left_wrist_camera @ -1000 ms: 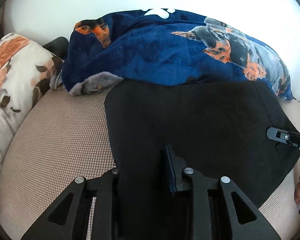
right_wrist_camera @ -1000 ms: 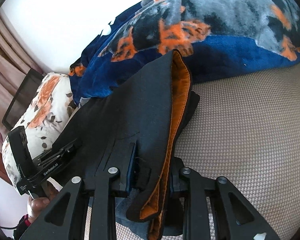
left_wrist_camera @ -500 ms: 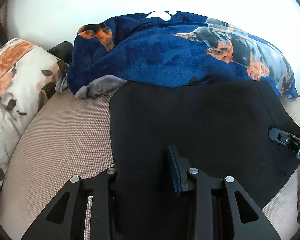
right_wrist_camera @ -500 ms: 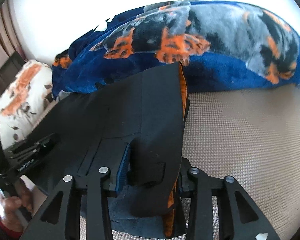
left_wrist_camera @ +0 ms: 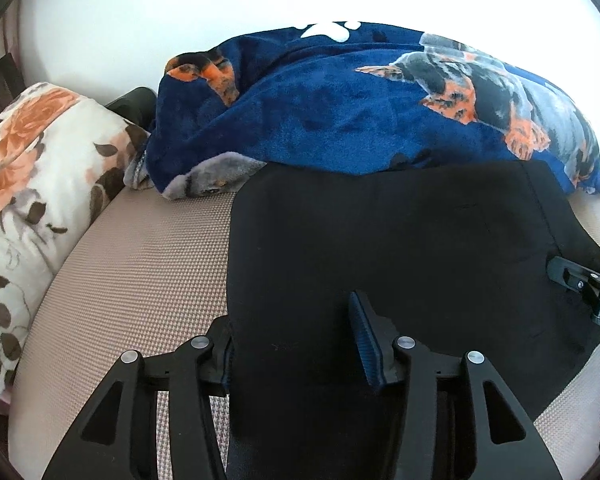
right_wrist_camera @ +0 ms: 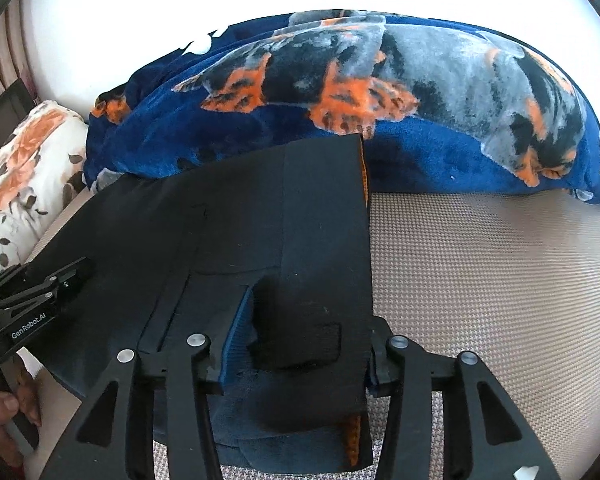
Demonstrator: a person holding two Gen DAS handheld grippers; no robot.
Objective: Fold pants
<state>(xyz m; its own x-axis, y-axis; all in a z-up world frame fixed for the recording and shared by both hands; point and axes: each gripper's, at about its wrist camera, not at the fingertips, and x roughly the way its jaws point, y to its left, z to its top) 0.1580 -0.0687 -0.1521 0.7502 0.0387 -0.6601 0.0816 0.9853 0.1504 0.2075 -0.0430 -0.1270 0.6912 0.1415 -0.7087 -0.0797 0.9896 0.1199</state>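
The black pants (left_wrist_camera: 400, 248) lie folded flat on the beige bed surface, with an orange lining showing along their right edge (right_wrist_camera: 363, 176). My left gripper (left_wrist_camera: 296, 344) has its jaws apart around the near left edge of the fabric, which lies between the fingers. My right gripper (right_wrist_camera: 300, 344) has its jaws apart around the near right edge with the waistband layers (right_wrist_camera: 300, 344) between the fingers. Each gripper shows in the other's view: the right one (left_wrist_camera: 580, 288) and the left one (right_wrist_camera: 40, 288).
A blue dog-print fleece blanket (left_wrist_camera: 360, 100) lies bunched behind the pants. A floral pillow (left_wrist_camera: 28, 184) sits at the left. Beige woven bed surface (right_wrist_camera: 480, 272) extends to the right. A white wall is behind.
Both grippers' jaws have widened around the fabric. The lifted right edge of the pants has come down flat, hiding most of the orange lining. The views have shifted slightly.
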